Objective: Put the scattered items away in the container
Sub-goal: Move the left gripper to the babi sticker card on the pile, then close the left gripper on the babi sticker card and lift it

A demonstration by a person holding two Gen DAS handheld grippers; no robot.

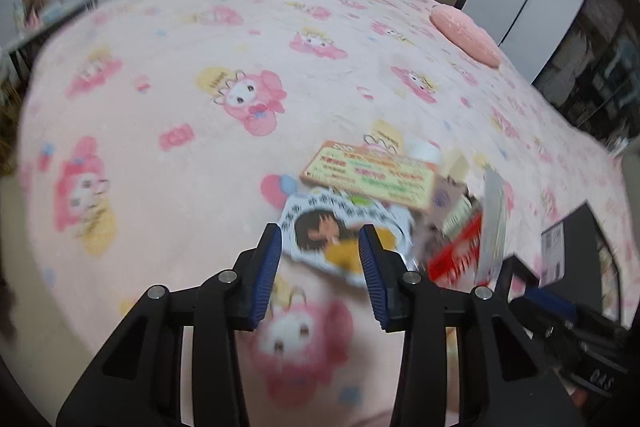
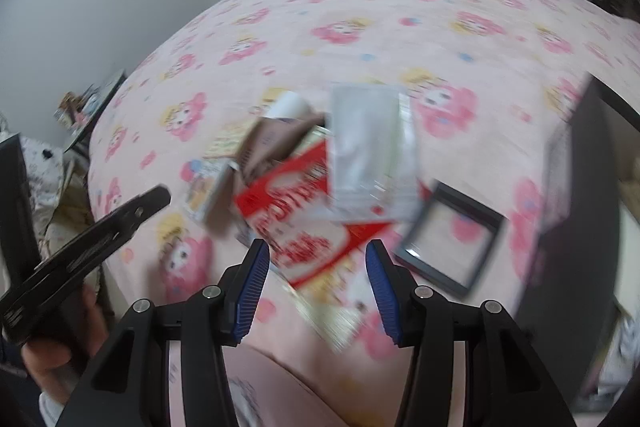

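Observation:
A pile of snack packets lies on a pink cartoon-print blanket [image 1: 160, 75]. In the left wrist view my left gripper [image 1: 320, 247] is open and empty, just in front of a white packet with a cartoon girl [image 1: 332, 231]; a yellow-green packet [image 1: 372, 175] and a red packet [image 1: 456, 251] lie beyond. In the right wrist view my right gripper [image 2: 318, 263] is open and empty, just short of the red packet [image 2: 296, 211]. A clear silvery packet [image 2: 368, 147] and a brown packet [image 2: 272, 143] lie on the pile. A black open box [image 2: 452, 239] lies to the right.
A pink cushion [image 1: 466, 35] lies at the bed's far corner. The black box shows at the right edge of the left wrist view [image 1: 576, 247]. The left gripper shows at the left of the right wrist view [image 2: 88, 235]. Furniture and shelves stand around the bed.

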